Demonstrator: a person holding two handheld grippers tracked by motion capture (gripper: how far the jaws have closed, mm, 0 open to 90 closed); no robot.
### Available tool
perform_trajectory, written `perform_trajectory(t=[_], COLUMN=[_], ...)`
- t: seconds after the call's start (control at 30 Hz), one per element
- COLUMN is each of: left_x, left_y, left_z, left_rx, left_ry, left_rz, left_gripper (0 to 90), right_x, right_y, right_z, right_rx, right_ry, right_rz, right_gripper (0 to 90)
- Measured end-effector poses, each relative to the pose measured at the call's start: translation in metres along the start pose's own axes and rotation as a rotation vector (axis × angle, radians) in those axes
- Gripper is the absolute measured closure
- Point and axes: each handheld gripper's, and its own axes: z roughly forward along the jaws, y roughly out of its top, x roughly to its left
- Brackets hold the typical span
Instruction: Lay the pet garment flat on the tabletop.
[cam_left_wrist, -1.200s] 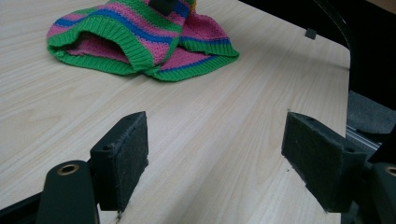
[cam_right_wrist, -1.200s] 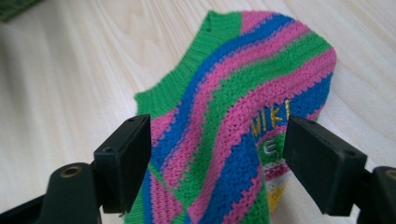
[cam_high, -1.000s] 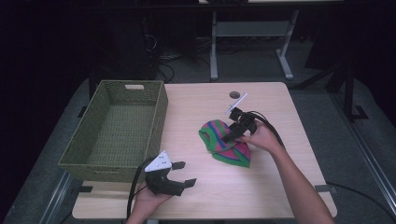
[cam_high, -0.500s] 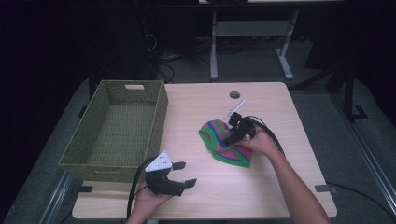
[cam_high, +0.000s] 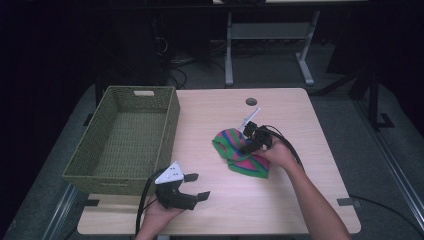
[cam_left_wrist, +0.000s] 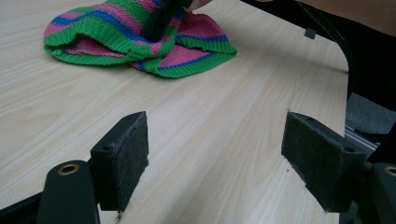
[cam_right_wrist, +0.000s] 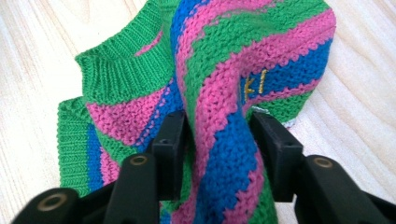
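Note:
A knit garment (cam_high: 250, 167) striped in green, pink and blue lies crumpled on the wooden table (cam_high: 215, 120), right of centre. My right gripper (cam_high: 247, 147) presses down into it from the right. In the right gripper view its jaws have just been closing, and the pads (cam_right_wrist: 173, 135) now pinch a raised fold of the knit garment (cam_right_wrist: 219, 70). My left gripper (cam_high: 199, 186) rests near the table's front edge, open and empty, pointing toward the knit garment (cam_left_wrist: 116, 28). Between the left gripper's (cam_left_wrist: 215, 154) pads there is bare wood.
A woven olive basket (cam_high: 172, 120) stands empty on the left half of the table. A round cable hole (cam_high: 251, 101) sits near the far edge. The right gripper's cable (cam_high: 287, 145) loops beside the hand. Dark floor and desk legs lie beyond.
The right gripper's jaws have narrowed around a fold of the knit, and the hand has sunk slightly into it. The left gripper has stayed where it was.

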Motion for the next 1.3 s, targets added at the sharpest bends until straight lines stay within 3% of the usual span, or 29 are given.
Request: perform_trajectory(t=[0.57,0.93,1.3], left_x=[-0.001,0.000,0.000], left_y=[0.000,0.000,-0.001], left_z=[0.001,0.001,0.001], left_rx=[0.003,-0.001,-0.002], left_ry=[-0.003,-0.002,0.000], left_rz=[0.004,-0.004,-0.007], left_gripper=[22.7,22.8,22.8], right_x=[-0.003,-0.007,-0.002], right_y=[0.000,-0.006,-0.012], right_z=[-0.003,-0.016,-0.033], right_rx=[-0.003,-0.051,-0.099], right_ry=[0.018,0.053,0.065], right_rz=[0.040,0.082,0.084], right_gripper=[76.5,78.4,78.6])
